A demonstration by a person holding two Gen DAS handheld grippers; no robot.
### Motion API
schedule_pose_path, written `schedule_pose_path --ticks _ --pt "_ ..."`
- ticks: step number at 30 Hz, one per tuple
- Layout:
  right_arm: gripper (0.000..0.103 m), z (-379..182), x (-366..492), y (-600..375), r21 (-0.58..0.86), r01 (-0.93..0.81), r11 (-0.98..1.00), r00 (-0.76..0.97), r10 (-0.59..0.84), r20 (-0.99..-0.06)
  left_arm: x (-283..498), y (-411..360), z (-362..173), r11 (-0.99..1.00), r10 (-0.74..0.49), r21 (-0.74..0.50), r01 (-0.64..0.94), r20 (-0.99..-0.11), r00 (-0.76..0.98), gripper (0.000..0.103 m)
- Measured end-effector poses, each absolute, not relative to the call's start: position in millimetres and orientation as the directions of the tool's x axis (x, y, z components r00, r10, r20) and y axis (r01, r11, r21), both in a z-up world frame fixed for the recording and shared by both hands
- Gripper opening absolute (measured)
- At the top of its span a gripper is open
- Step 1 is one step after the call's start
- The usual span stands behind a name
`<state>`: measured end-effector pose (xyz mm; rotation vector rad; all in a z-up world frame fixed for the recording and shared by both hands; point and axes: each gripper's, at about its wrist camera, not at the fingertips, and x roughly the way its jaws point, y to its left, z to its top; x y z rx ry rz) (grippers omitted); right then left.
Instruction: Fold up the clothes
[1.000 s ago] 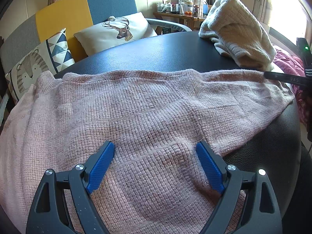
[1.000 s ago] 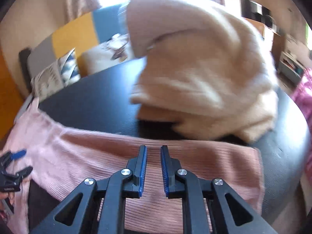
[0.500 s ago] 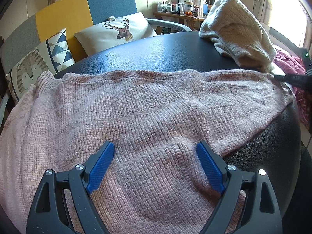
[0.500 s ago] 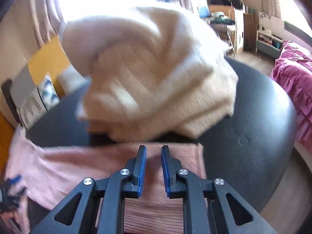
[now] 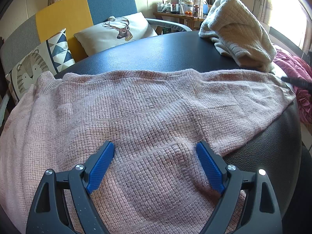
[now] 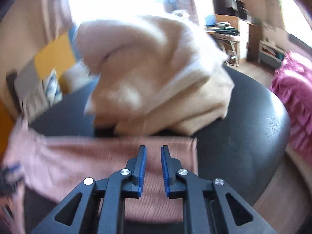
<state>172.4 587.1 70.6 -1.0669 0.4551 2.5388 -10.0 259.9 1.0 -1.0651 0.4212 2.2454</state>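
Both grippers: black frames, silver screws, ribbed blue fingers (image 5: 102, 165).

Home living room: sofa (image 5: 64, 13), deer cushion (image 5: 117, 31), curtains (image 6: 56, 9).

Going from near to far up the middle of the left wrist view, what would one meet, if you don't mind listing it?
left gripper → pink sweater → black table → deer cushion → sofa backrest.

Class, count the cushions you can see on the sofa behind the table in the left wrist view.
2: a tiger cushion at the sofa's left end, and a deer cushion further right. The table's edge may hide others.
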Motion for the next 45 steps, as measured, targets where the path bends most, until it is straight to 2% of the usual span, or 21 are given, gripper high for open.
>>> schedule_pose_path --ticks 3,4,6,7,8,11,13,15,19,21,22,24,26,29,33,36,40,43,45 --pt "0.013 50 179 587 0.146 -0.436 -0.888 -0.614 0.176 -0.769 -11 259 1 -0.762 0.391 0.024 -0.647 -0.780 -0.489 0.089" --pt "0.011 51 184 593 0.151 -0.446 -0.882 -0.634 0.192 -0.749 -11 259 1 -0.762 0.391 0.024 -0.648 -0.780 -0.489 0.089" --pt "0.011 59 181 598 0.098 -0.528 -0.844 -0.590 0.281 -0.757 -12 258 1 -0.762 0.391 0.023 -0.647 -0.780 -0.488 0.089" --pt "0.017 65 177 595 0.076 -0.562 -0.824 -0.568 0.317 -0.759 -12 258 1 -0.762 0.391 0.023 -0.647 -0.780 -0.488 0.089" --pt "0.017 71 173 593 0.054 -0.595 -0.802 -0.545 0.353 -0.761 -12 258 1 -0.762 0.391 0.024 -0.648 -0.780 -0.488 0.089" --pt "0.017 100 125 539 0.121 -0.441 -0.889 -0.674 0.239 -0.699 -12 259 1 -0.762 0.391 0.024 -0.648 -0.780 -0.488 0.089" --pt "0.017 114 92 495 0.152 -0.300 -0.942 -0.714 0.116 -0.691 -12 259 1 -0.762 0.392 0.023 -0.648 -0.780 -0.488 0.089" --pt "0.017 118 52 447 0.207 -0.152 -0.966 -0.727 -0.032 -0.686 -12 259 1 -0.762 0.392 0.023 -0.648 -0.780 -0.488 0.089" --pt "0.017 96 4 397 0.246 -0.001 -0.969 -0.671 -0.182 -0.719 -12 259 1 -0.761 0.394 0.021 -0.648 -0.779 -0.488 0.089" --pt "0.017 78 1 391 0.218 0.002 -0.976 -0.635 -0.170 -0.754 -12 259 1 -0.761 0.395 0.019 -0.648 -0.779 -0.487 0.089" --pt "0.013 69 5 394 0.191 -0.025 -0.981 -0.613 -0.136 -0.778 -12 259 0 -0.761 0.396 0.018 -0.649 -0.779 -0.486 0.089" --pt "0.012 64 5 409 0.246 -0.091 -0.965 -0.628 -0.136 -0.766 -12 259 0 -0.761 0.400 0.013 -0.648 -0.778 -0.485 0.089" --pt "0.018 76 11 419 0.230 -0.230 -0.946 -0.622 -0.039 -0.782 -12 259 0 -0.761 0.402 0.010 -0.649 -0.778 -0.483 0.090" --pt "0.018 94 26 383 0.292 -0.097 -0.952 -0.687 -0.148 -0.711 -14 255 4 -0.766 0.409 -0.012 -0.643 -0.781 -0.472 0.090" --pt "0.018 96 48 339 0.321 -0.015 -0.947 -0.685 -0.224 -0.693 -10 229 21 -0.797 0.406 -0.027 -0.604 -0.764 -0.502 0.090" --pt "0.018 81 58 336 0.392 -0.073 -0.917 -0.652 -0.253 -0.715 -5 204 35 -0.821 0.403 -0.035 -0.570 -0.743 -0.535 0.090" --pt "0.017 78 71 313 0.400 -0.009 -0.916 -0.641 -0.302 -0.706 -3 161 43 -0.869 0.368 -0.061 -0.491 -0.743 -0.559 0.090" --pt "0.016 74 74 288 0.329 0.059 -0.943 -0.615 -0.293 -0.732 -1 129 42 -0.898 0.353 -0.103 -0.427 -0.748 -0.562 0.090" --pt "0.015 68 73 281 0.253 0.052 -0.966 -0.595 -0.233 -0.769 6 109 41 -0.915 0.334 -0.108 -0.390 -0.745 -0.577 0.090"
